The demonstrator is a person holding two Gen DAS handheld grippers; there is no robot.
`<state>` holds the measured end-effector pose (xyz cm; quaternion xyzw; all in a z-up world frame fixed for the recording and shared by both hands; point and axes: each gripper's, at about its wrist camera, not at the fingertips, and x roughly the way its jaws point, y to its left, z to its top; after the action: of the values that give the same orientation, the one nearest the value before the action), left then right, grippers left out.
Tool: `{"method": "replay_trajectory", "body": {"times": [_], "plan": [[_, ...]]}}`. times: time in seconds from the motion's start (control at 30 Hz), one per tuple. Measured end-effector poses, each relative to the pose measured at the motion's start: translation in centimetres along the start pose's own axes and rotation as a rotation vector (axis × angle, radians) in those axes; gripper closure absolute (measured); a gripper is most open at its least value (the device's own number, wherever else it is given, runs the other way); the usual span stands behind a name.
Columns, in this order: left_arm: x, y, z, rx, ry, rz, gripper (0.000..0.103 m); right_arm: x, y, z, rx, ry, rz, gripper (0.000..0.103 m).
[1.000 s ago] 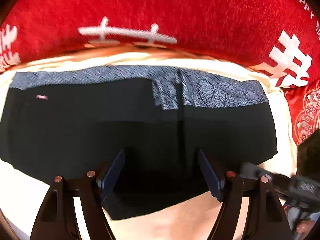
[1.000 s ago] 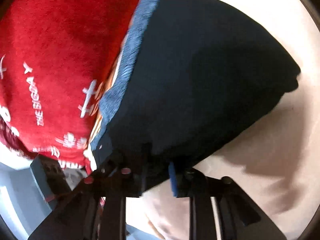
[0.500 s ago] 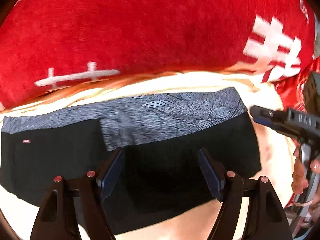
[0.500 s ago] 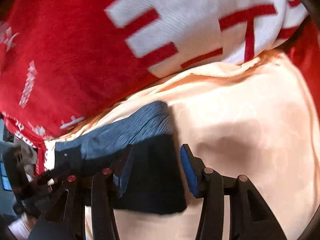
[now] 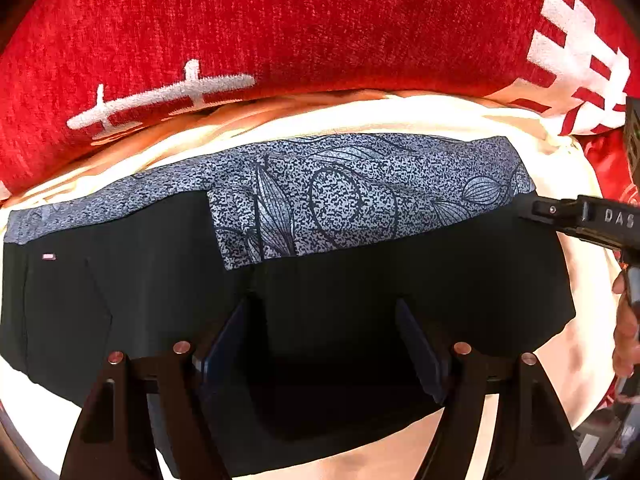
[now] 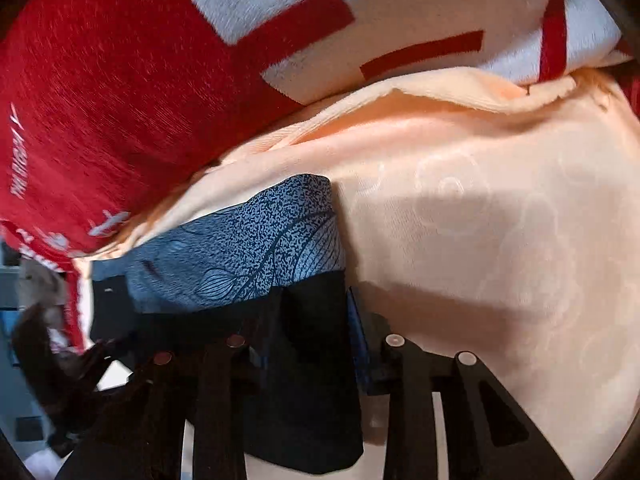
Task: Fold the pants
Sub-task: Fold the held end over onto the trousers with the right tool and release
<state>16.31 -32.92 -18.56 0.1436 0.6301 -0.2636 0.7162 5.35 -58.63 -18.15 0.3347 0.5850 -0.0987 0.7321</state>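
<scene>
The left tongs stand well open above the pants, their two blue pads spread apart over the black cloth with nothing pinched between them; whether the pads brush the cloth cannot be told. The right tongs are much narrower and have just been closing, with the right end of the pants between the pads; the near pad lies against the cloth's edge, yet whether both pads actually press on it cannot be told. The pants lie folded into a broad black band on the peach sheet of a bed, lengthwise along the red blanket that bounds the sheet's far edge, with the grey patterned waistband turned towards that blanket. In the left view the right tongs' black body reaches in from the right edge, over the pants' far right corner, with fingers of the person's hand below it. Compared with a second ago, the pants look shorter and the patterned strip is wider and doubled over near the middle, where earlier it was a thin band along the top. The right tongs, which then gripped a lifted fold that filled their view, are now low at the end of the flattened cloth. The left tongs' spread is unchanged.
</scene>
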Motion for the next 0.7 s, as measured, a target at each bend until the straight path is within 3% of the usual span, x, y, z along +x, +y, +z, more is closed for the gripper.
{"method": "replay_trajectory", "body": {"times": [0.07,0.3,0.7], "plan": [[-0.6,0.1,-0.1,-0.028,-0.019,-0.013,0.027,-0.3,0.6,-0.4,-0.019,-0.024,-0.050,0.061],[-3.4,2.4,-2.0,-0.060,-0.077,-0.064,0.027,-2.8,3.7,-3.0,-0.129,-0.084,-0.176,0.061],[-6.3,3.5,-3.6,-0.034,-0.095,-0.128,0.027,-5.0,5.0,-9.0,-0.098,-0.040,-0.195,0.057]]}}
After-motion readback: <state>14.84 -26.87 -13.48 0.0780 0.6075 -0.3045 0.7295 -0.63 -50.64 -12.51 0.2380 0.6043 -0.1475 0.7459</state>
